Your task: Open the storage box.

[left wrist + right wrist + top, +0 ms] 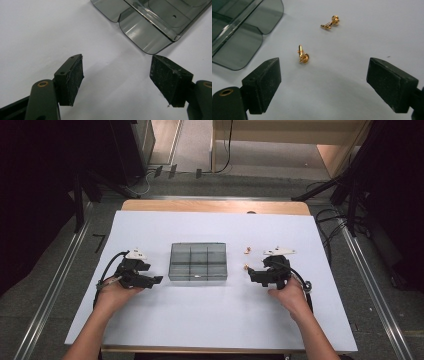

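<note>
Two forearms entering from the near table edge, each hand wrapped around a black two-jaw gripper resting low over a white table sheet (210, 320). Left gripper (159, 279) with jaws spread wide, nothing between the pads, pointing toward a smoky grey, see-through compartment box (198, 262) just ahead of its tips; in the left gripper view, a rounded corner of that box (147, 37) lying ahead of the far pad and slightly off to one side, apart from it. Right gripper (251, 274) likewise gaping wide, holding nothing, aimed toward the other side of the same box. Two small gold cufflinks on the bare sheet: nearer cufflink (303, 55) lying just ahead of the open jaws, closer to the left-hand pad in the right gripper view, touching neither; farther cufflink (330, 22) well beyond it, apart from the first. Curved box edge (242, 45) off to the left of both pieces, not touching them. Divided compartments visible inside the box from above, contents not discernible.
</note>
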`<action>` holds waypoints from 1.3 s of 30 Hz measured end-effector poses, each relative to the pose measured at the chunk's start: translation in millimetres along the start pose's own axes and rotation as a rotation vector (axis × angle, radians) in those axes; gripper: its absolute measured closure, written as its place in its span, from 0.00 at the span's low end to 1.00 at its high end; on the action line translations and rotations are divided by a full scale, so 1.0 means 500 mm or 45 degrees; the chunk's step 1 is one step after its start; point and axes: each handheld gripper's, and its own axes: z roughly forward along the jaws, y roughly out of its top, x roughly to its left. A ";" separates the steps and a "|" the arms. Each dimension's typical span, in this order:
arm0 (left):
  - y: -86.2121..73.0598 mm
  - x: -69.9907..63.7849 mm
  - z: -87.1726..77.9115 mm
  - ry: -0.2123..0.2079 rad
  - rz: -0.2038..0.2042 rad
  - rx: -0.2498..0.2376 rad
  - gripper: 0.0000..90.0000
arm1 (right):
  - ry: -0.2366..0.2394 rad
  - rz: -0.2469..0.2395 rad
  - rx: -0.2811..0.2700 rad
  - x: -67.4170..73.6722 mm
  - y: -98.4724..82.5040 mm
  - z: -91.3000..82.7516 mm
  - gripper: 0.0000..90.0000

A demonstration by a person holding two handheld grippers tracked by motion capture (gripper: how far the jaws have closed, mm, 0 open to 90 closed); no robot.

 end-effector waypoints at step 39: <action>0.018 -0.016 -0.025 -0.095 -0.026 -0.014 0.46 | 0.239 -0.036 -0.117 0.019 0.015 -0.049 0.42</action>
